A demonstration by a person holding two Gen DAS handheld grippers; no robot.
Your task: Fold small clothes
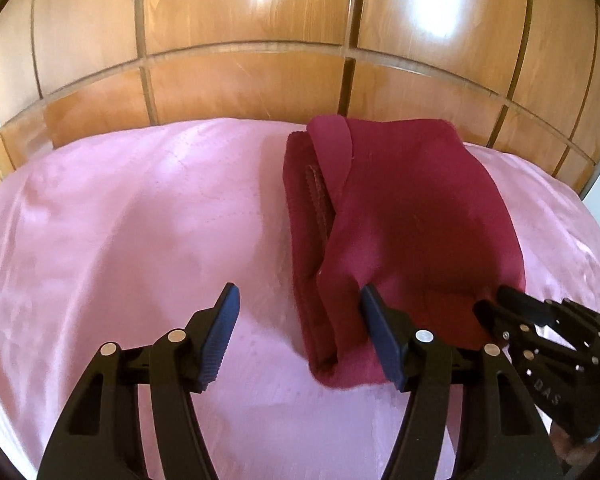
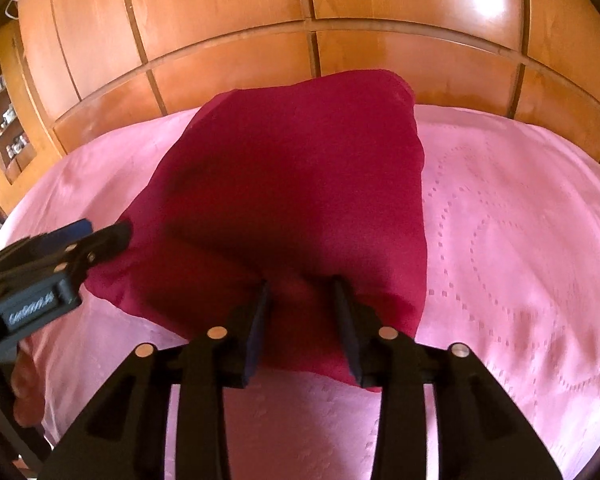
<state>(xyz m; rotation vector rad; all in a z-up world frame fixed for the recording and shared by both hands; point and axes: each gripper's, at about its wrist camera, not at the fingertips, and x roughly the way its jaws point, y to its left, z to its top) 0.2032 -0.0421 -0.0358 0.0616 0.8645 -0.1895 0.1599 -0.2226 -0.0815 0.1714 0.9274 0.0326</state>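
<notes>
A dark red garment (image 1: 412, 220) lies folded on the pink bedspread (image 1: 120, 220). It also shows in the right wrist view (image 2: 292, 184), where it fills the middle. My left gripper (image 1: 300, 320) is open over the garment's near left corner, its right finger (image 1: 380, 336) against the cloth and its left finger over bare bedspread. My right gripper (image 2: 302, 312) is partly open, with the garment's near edge bunched between its fingers. The right gripper also shows at the garment's near right edge in the left wrist view (image 1: 512, 308). The left gripper shows at the left in the right wrist view (image 2: 100, 236).
A wooden panelled wardrobe (image 1: 260, 60) stands right behind the bed. The pink bedspread (image 2: 520, 240) extends left and right of the garment. A wooden shelf unit (image 2: 4, 120) with small items stands at the far left.
</notes>
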